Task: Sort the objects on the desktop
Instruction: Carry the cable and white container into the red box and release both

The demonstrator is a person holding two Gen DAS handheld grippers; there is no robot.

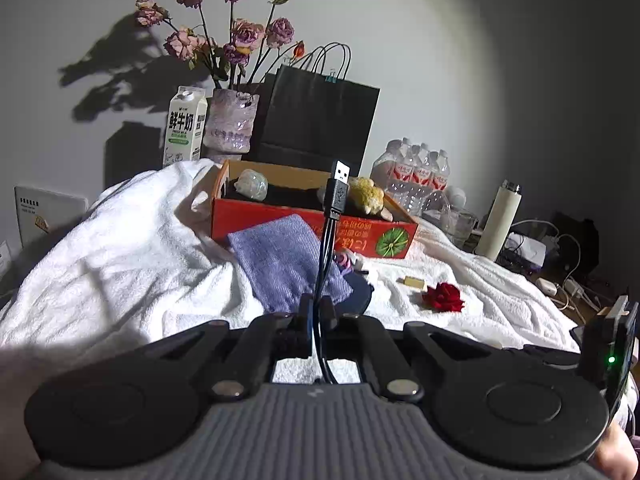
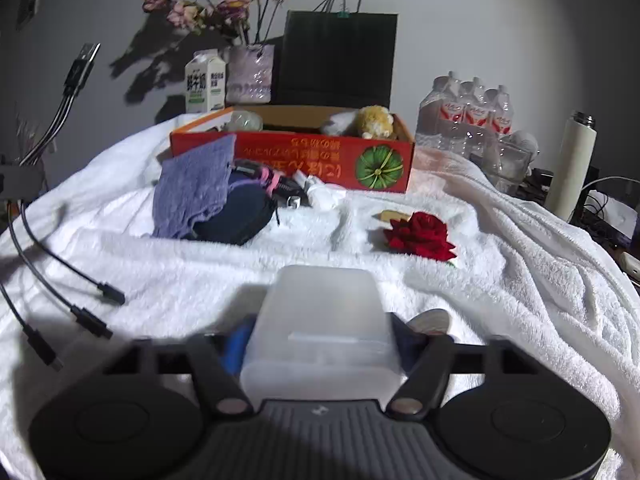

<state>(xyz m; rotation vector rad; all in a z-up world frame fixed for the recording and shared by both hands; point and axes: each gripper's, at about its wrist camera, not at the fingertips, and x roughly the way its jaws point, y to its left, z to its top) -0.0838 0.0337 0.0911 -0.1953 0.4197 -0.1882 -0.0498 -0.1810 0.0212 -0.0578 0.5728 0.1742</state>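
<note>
left tool (image 1: 316,308) clenched on black usb cable (image 1: 325,248), right tool (image 2: 320,344) grasping translucent box (image 2: 320,320), white towel (image 2: 200,280) bare ahead

Along the far edge of the desk stand a white milk carton (image 2: 205,82), a purple vase of dried roses (image 2: 250,74), a black paper bag (image 2: 338,58) and shrink-wrapped water bottles (image 2: 466,114).
</note>
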